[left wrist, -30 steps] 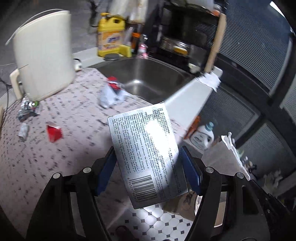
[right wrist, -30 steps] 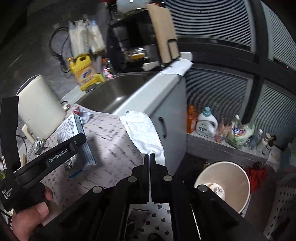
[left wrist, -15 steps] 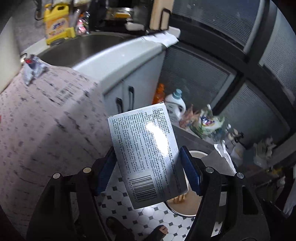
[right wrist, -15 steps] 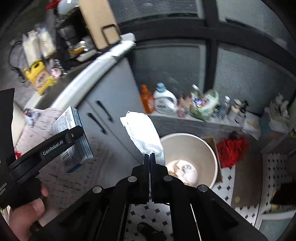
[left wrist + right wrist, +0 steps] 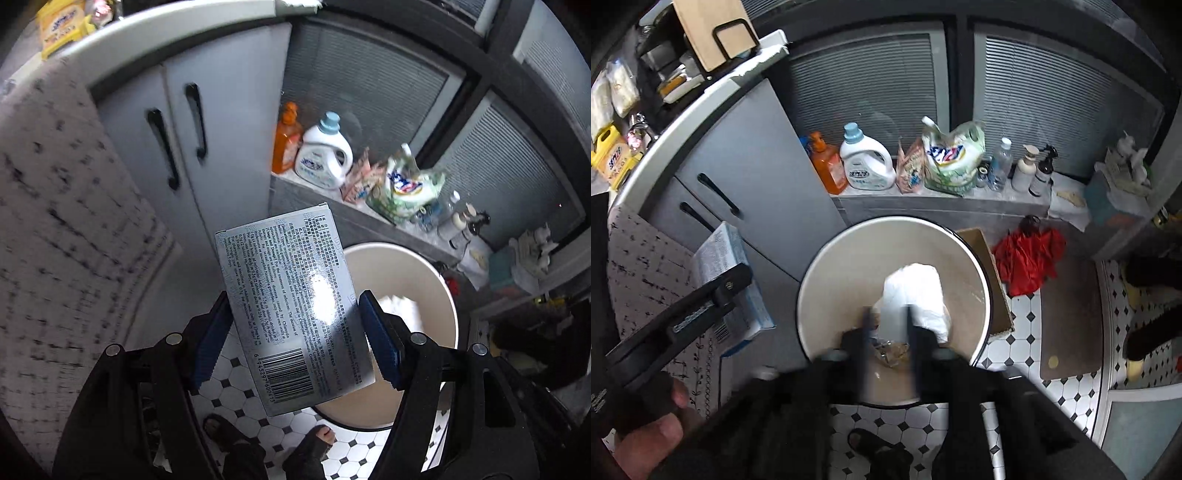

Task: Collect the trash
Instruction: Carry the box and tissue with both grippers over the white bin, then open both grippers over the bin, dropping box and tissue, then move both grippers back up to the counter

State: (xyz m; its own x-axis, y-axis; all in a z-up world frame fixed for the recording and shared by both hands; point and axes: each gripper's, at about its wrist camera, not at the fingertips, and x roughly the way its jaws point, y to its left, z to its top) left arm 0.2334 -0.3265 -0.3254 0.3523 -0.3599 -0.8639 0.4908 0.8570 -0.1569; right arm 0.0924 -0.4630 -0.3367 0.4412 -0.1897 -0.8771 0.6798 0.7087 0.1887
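My left gripper (image 5: 291,299) is shut on a silver-grey printed carton (image 5: 295,314), whose sides its blue pads (image 5: 210,339) press. It hangs over the near-left rim of the round beige bin (image 5: 424,266). The right wrist view shows the carton (image 5: 720,254) left of the bin (image 5: 827,266). My right gripper (image 5: 888,323) is blurred right above the bin, its jaws opening. A crumpled white tissue (image 5: 916,291) sits loose inside the bin just past the fingertips, with the pads off it. Other scraps (image 5: 890,352) lie at the bin's bottom.
A patterned tablecloth (image 5: 66,229) hangs at the left beside grey cabinet doors (image 5: 177,140). Detergent bottles (image 5: 864,162) and a bag (image 5: 955,158) line the ledge behind the bin. A cardboard box (image 5: 990,273) and red cloth (image 5: 1028,258) lie right of it. A sandalled foot (image 5: 871,443) stands on the tiled floor.
Both grippers swung from the table over to the bin and sank toward it. The right jaws, shut on the tissue before, have parted and the tissue is now in the bin.
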